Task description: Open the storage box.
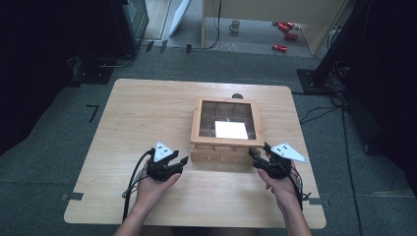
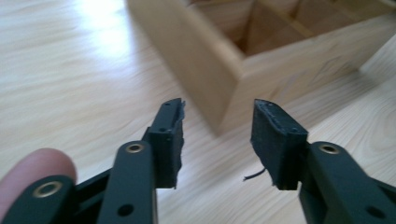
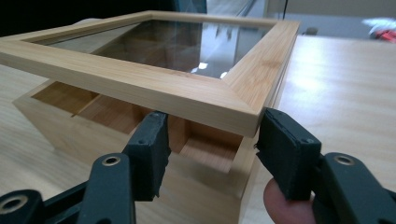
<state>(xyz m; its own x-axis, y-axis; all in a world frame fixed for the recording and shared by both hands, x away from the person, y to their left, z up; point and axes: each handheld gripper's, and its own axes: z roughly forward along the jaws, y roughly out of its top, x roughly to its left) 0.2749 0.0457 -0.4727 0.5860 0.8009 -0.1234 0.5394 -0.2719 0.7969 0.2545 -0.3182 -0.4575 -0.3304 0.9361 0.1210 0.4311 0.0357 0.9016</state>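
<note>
A wooden compartment box (image 1: 220,153) stands mid-table, and its glass-paned lid (image 1: 198,123) is raised a little along the near edge. In the right gripper view the lid frame (image 3: 140,77) hangs above the box wall (image 3: 56,121), with the dividers visible in the gap. My right gripper (image 3: 212,135) is open at the lid's near right corner, one jaw under the frame and the other beside the corner. My left gripper (image 2: 217,126) is open with nothing between its jaws, just short of the box's near left corner (image 2: 233,70). The high view shows the left gripper (image 1: 183,161) and the right gripper (image 1: 254,152) flanking the box front.
The wooden table (image 1: 137,113) has bare surface left and right of the box, and its near edge lies close behind my hands. On the floor beyond stand a mug (image 1: 235,25) and red cans (image 1: 285,29). Cables (image 1: 314,115) run off the right side.
</note>
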